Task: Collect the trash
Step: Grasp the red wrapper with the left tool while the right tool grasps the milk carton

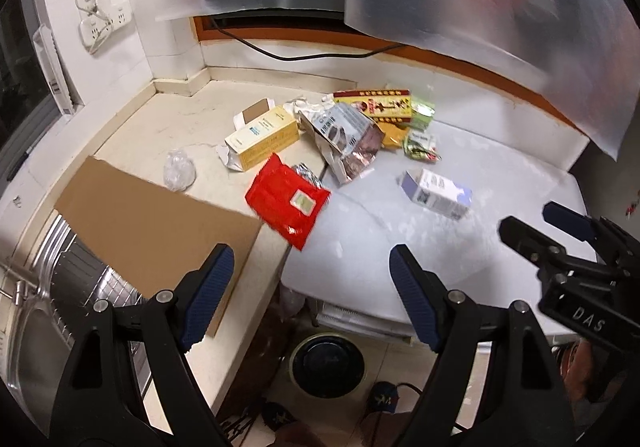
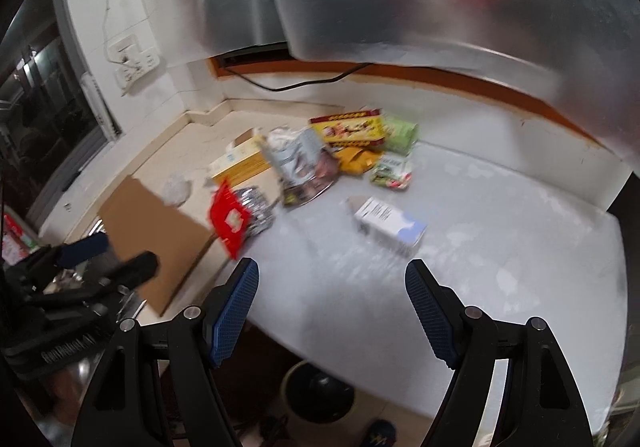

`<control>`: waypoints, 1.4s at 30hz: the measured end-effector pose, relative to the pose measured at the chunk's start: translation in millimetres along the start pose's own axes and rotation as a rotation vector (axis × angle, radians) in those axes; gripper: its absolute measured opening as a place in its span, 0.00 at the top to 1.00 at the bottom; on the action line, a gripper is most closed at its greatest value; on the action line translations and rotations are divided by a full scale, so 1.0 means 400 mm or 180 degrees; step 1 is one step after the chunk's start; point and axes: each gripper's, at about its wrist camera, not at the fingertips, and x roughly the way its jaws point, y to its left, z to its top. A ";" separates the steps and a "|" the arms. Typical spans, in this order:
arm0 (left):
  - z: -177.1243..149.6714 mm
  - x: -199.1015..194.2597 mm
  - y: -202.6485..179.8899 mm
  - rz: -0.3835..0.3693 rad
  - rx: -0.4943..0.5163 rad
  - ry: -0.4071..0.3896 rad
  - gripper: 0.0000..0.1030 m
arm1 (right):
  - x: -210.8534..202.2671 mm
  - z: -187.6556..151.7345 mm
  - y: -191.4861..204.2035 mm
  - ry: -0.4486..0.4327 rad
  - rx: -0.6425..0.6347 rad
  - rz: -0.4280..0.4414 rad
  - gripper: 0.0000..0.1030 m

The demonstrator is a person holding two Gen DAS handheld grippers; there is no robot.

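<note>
Both tongs gape wide and empty: left gripper (image 1: 310, 291), right gripper (image 2: 332, 307). Beyond them the white carton (image 2: 390, 225) lies alone on the grey top, long axis running left-near to right-far (right hand nearer, I judge); remaining wrappers (image 1: 344, 135) pile farther back.

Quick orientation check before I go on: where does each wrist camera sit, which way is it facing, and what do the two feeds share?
Left wrist view: on the left gripper, angled down at the counter and trash pile; its own open fingers frame the shot, and the right gripper shows at right.
Right wrist view: on the right gripper, angled down at the white table; its open fingers show, and the left gripper at left.
Shared: red packet, white-blue box, cardboard sheet, dark bin below.
</note>
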 end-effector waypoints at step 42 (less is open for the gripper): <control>0.059 0.527 0.210 -0.0353 -0.1492 0.1128 0.30 | 0.511 0.051 -0.129 0.0758 -0.1233 -0.0040 0.48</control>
